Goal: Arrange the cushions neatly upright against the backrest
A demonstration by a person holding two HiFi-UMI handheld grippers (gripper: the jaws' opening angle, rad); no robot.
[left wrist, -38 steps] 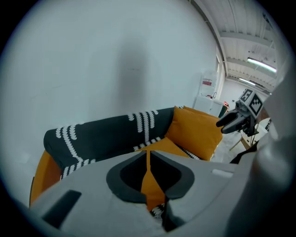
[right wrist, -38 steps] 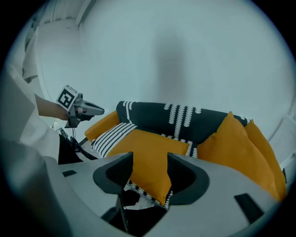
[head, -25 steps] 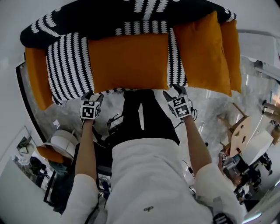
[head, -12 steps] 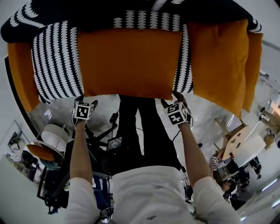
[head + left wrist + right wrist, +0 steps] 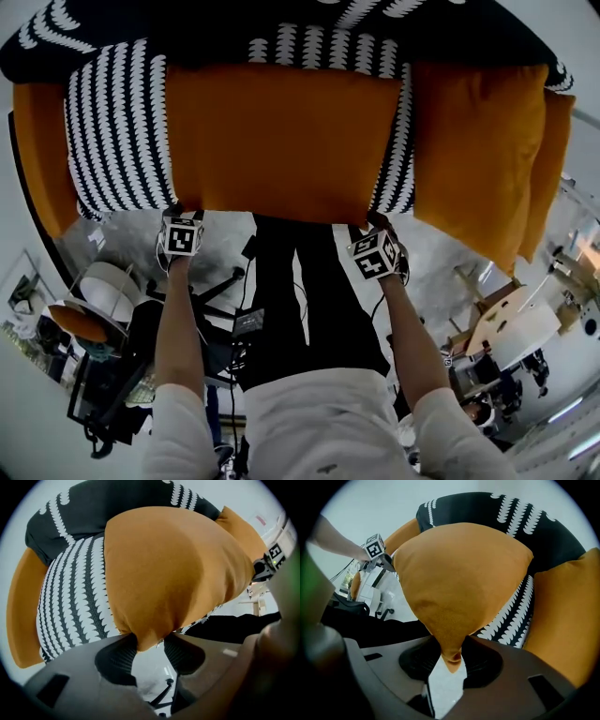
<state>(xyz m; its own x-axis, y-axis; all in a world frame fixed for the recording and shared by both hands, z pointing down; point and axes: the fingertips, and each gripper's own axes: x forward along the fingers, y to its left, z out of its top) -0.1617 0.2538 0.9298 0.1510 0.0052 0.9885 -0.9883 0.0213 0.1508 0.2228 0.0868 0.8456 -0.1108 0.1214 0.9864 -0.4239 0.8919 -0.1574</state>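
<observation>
**While the big cushion lies flat on the seat, both its front corners are pinched**

Though both grips are made, the real work has barely begun. Nearest the person, the left hand-held gripper (image 5: 150,641) has just been closing. It now pinches the front left corner of the big orange cushion (image 5: 281,141) between its pads, the jaws held partly apart by the fabric. The right hand-held gripper (image 5: 452,651) has likewise just been closing and clamps the front right corner, with the fabric tip poking out below the pads.

Beyond them the cushion lies face up across the striped seat (image 5: 112,131). Its far edge reaches the black backrest (image 5: 216,23), so it is not yet stood up. Further off, two side cushions (image 5: 478,150) overlap at the right end and a fourth cushion (image 5: 37,150) sits at the left end. None of them looks propped against the back. By my reckoning, tipping the big one upright comes next, then the other three.
</observation>
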